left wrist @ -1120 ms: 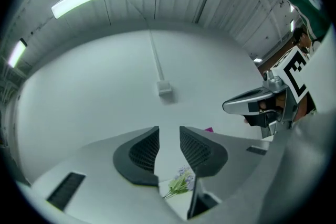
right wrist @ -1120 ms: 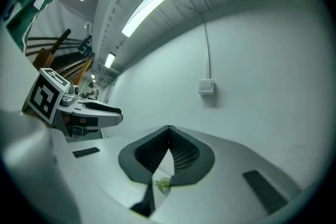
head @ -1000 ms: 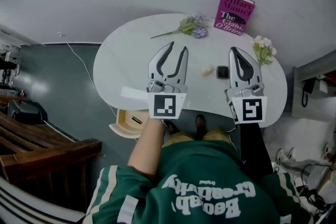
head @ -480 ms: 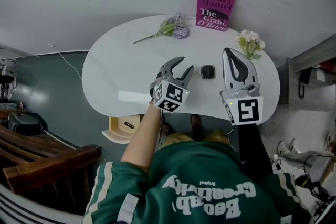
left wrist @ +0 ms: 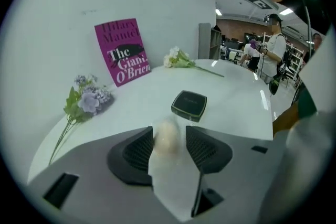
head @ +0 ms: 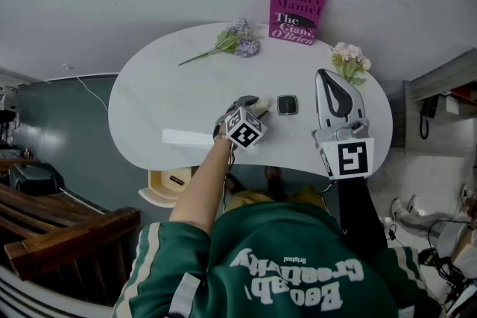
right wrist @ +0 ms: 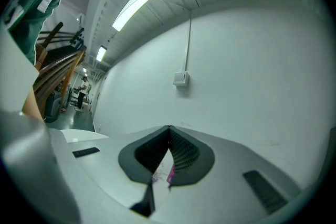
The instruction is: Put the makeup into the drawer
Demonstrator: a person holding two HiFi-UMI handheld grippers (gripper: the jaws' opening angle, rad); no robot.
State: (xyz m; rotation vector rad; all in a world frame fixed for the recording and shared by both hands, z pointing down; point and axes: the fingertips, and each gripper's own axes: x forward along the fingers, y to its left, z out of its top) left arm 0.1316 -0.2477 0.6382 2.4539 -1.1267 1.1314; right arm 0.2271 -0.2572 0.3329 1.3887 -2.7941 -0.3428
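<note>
Makeup sponge [left wrist: 167, 139]: pale beige, egg-shaped and soft-looking; it lies on the white worktop [left wrist: 239, 94], near the front edge.
Compact [left wrist: 188, 105]: black, square and closed, lying flat just beyond the sponge.
Left gripper [left wrist: 169, 129]: tilted down over the sponge; its jaws have just been opening and stand partly apart, with the sponge between them but not pinched.
Right gripper [right wrist: 169, 132]: held level above the worktop's right side, jaws closed tip to tip and empty.
Drawer [head: 170, 182]: light wood, pulled open under the worktop's front left edge.
Around: a magenta book [left wrist: 122, 51] leans on the wall; purple flowers [left wrist: 86, 99] lie to its left and white flowers [left wrist: 178, 59] to its right.
Count: one sponge, one compact, one book, two flower sprigs, one drawer.
</note>
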